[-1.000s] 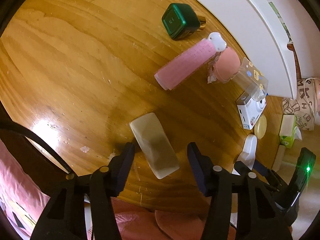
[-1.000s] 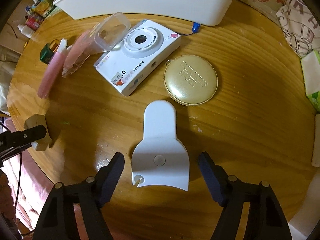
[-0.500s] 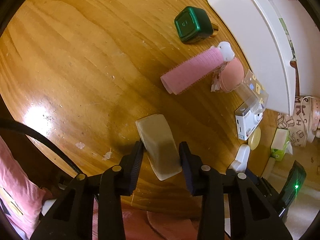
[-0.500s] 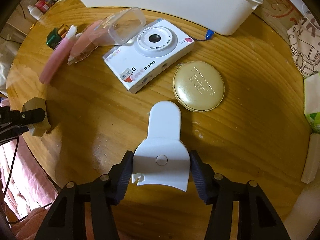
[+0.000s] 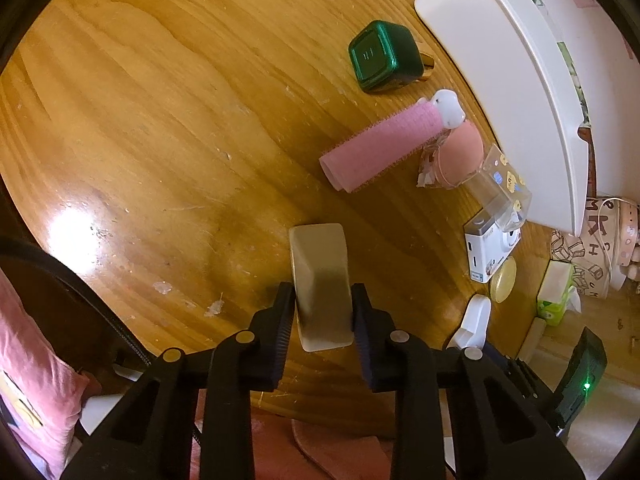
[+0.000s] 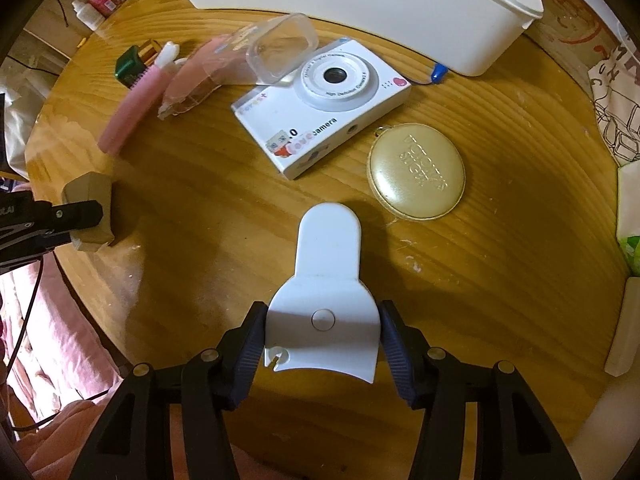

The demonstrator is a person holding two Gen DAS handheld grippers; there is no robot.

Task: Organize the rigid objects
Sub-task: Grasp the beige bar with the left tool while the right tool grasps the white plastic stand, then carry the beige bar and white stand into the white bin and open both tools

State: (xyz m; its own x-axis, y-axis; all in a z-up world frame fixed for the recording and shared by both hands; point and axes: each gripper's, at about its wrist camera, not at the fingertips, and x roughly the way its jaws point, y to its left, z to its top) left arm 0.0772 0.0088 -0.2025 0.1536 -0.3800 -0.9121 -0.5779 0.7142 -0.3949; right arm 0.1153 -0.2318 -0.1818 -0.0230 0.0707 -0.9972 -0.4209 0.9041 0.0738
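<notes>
Now the left claw point(image 5: 323, 307) clamps the beige block point(image 5: 322, 280), the right claw point(image 6: 322, 330) the white clip point(image 6: 325, 304); next, lift both toward the white bin point(image 6: 360, 4).

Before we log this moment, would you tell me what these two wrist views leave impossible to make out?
- White bin: its inside is hidden by its own wall in both views.
- Beige block: in the left view, the left gripper covers its sides, so whether it is lifted is unclear.
- White clip: the right gripper hides its edges.
- Bottles, right view: too small to identify.
</notes>
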